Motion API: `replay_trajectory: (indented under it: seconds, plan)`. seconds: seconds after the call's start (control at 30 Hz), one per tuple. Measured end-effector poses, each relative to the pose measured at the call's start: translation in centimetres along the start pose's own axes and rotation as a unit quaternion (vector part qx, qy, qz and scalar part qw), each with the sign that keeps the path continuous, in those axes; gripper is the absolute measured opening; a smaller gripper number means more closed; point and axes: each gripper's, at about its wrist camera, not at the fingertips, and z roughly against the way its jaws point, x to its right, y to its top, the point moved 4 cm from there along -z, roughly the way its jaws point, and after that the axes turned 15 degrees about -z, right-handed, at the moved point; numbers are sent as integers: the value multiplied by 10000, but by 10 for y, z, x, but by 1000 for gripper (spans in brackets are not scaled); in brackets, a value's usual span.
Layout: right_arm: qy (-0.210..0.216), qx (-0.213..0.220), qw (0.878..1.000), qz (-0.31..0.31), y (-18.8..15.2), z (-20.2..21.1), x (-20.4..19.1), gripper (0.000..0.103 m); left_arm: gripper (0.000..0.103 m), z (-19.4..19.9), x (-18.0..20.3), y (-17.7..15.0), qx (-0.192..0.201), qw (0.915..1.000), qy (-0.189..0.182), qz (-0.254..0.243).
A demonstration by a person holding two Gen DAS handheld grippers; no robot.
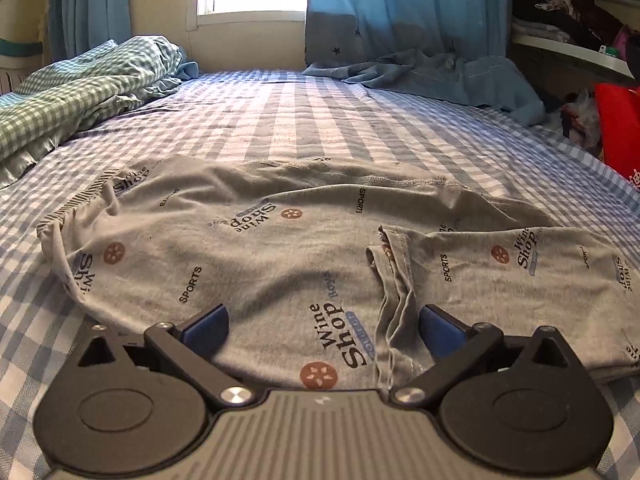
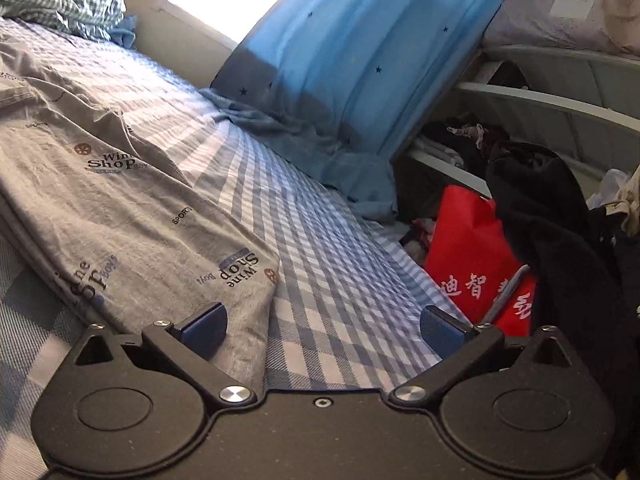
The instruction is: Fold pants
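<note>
both tongs (image 1: 323, 326) (image 2: 323, 326) spread wide over grey pants (image 1: 248, 248).

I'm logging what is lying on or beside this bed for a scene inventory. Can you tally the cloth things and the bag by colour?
Grey: 1, the printed pants
Blue: 2, the curtain and the crumpled garment
Green check: 1, the bunched quilt
Blue check: 1, the bed sheet
Red: 1, the bag
Total: 6
</note>
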Motion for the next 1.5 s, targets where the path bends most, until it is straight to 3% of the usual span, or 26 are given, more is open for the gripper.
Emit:
replay_trajectory:
  seconds: [0.1, 0.27, 0.33, 0.47, 0.6, 0.73, 0.8, 0.87, 0.97, 1.07, 1.13, 1.2, 1.3, 1.4, 1.5]
  plan:
    - [425, 151, 9987, -217, 19, 14, -20, 102, 103, 1, 1, -1, -1, 10000, 4, -4]
    - [1129, -198, 9931, -256, 26, 7, -66, 102, 103, 3, -5, -2, 118, 9997, -132, 191]
    - [1040, -294, 9941, 92, 21, 5, -81, 102, 103, 5, -10, -4, 234, 9988, -248, 362]
    - [1037, -216, 9943, 65, 20, 10, -80, 102, 103, 27, -43, -14, 713, 9905, -530, 1047]
    - [1004, -190, 9947, 108, 20, 10, -80, 102, 102, 50, -105, -28, 906, 9848, 174, 1470]
    - [837, -12, 9961, 291, 17, 14, -82, 102, 97, 34, -181, -40, 603, 9723, 511, 2201]
    - [791, 33, 9963, 330, 17, 14, -82, 102, 96, 20, -212, -43, 475, 9637, 163, 2624]
    - [765, 36, 9965, 341, 17, 14, -83, 102, 96, 11, -229, -43, 755, 9560, -429, 2802]
    - [770, 30, 9965, 336, 17, 14, -83, 102, 96, -8, -244, -43, 919, 9369, -1130, 3179]
    - [757, 47, 9965, 348, 17, 14, -83, 102, 96, -17, -242, -40, 938, 9381, -1231, 3100]
    - [743, 69, 9966, 363, 17, 14, -83, 102, 86, -20, -238, -39, 921, 9438, -895, 3046]
    - [753, 48, 9965, 352, 20, 13, -83, 102, 61, -21, -236, -41, 881, 9451, -540, 3099]
    - [777, 197, 9964, 267, 40, 11, -90, 102, 44, -22, -244, -47, 901, 9338, -530, 3423]
    - [1225, 381, 9907, 443, 79, -5, -124, 102, 39, -24, -254, -53, 977, 9194, -707, 3744]
    - [1707, 345, 9827, 630, 117, -34, -177, 102, 39, -25, -254, -53, 984, 9206, -707, 3712]
